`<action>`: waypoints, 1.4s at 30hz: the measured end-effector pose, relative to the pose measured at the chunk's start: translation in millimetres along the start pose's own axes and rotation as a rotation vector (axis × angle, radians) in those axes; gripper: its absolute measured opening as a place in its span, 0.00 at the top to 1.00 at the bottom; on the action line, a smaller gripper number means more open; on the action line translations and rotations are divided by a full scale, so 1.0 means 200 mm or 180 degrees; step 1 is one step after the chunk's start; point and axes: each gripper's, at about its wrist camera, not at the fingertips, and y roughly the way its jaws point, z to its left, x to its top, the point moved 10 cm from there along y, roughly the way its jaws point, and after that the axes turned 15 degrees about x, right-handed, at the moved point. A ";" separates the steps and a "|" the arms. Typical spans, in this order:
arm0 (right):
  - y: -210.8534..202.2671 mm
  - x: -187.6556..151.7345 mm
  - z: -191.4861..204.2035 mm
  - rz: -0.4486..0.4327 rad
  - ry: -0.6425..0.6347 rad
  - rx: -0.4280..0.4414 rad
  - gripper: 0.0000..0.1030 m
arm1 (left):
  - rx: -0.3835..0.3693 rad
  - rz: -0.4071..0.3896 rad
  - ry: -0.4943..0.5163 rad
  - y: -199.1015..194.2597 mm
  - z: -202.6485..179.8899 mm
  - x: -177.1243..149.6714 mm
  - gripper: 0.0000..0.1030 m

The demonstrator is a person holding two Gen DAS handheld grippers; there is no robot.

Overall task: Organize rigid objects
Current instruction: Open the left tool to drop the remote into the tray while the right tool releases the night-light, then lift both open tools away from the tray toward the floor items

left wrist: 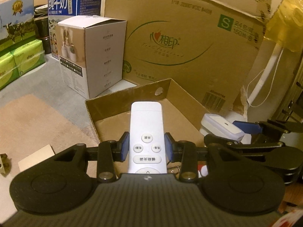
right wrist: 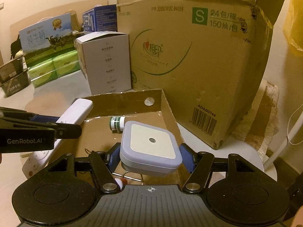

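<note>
My left gripper [left wrist: 147, 146] is shut on a white remote control [left wrist: 146, 132] with round buttons and holds it above a shallow open cardboard tray [left wrist: 121, 102]. My right gripper [right wrist: 150, 156] is shut on a square white night light [right wrist: 150, 145] over the same tray [right wrist: 123, 104]. In the right wrist view the remote [right wrist: 75, 112] and the left gripper come in from the left. In the left wrist view the night light [left wrist: 221, 127] shows at the right. A small white bottle with a green label [right wrist: 117, 123] lies in the tray.
A large brown tissue carton [right wrist: 189, 56] stands right behind the tray. A grey-white box [left wrist: 92, 56], blue milk cartons [left wrist: 73, 1] and green tissue packs [left wrist: 20, 60] stand at the back left. A white fan pole [left wrist: 265, 71] is at the right. A small keyring-like object [right wrist: 121, 179] lies under my right gripper.
</note>
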 end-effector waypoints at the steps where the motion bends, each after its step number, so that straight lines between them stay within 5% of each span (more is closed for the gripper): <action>1: 0.01 0.00 -0.01 0.0002 0.0003 0.0000 0.37 | 0.0004 0.0013 -0.0016 0.01 0.00 0.00 0.66; 3: 0.02 0.00 -0.01 0.0008 0.0015 0.0000 0.37 | 0.0045 0.0007 -0.0047 0.02 0.02 0.01 0.63; 5: 0.03 0.00 -0.02 0.0008 0.0047 0.0006 0.37 | 0.0098 -0.0020 -0.0064 0.01 0.04 0.01 0.49; 30: 0.07 0.07 0.02 -0.0121 0.0171 0.0187 0.36 | 0.0301 -0.0101 -0.0036 -0.08 0.21 -0.07 0.49; 32: 0.07 0.07 0.02 -0.0152 0.0223 0.0254 0.29 | 0.0310 -0.0112 -0.0010 -0.10 0.21 -0.08 0.49; 42: -0.09 -0.04 0.00 -0.0155 0.0353 0.0023 0.24 | 0.0337 -0.0136 -0.0011 -0.25 0.25 -0.16 0.41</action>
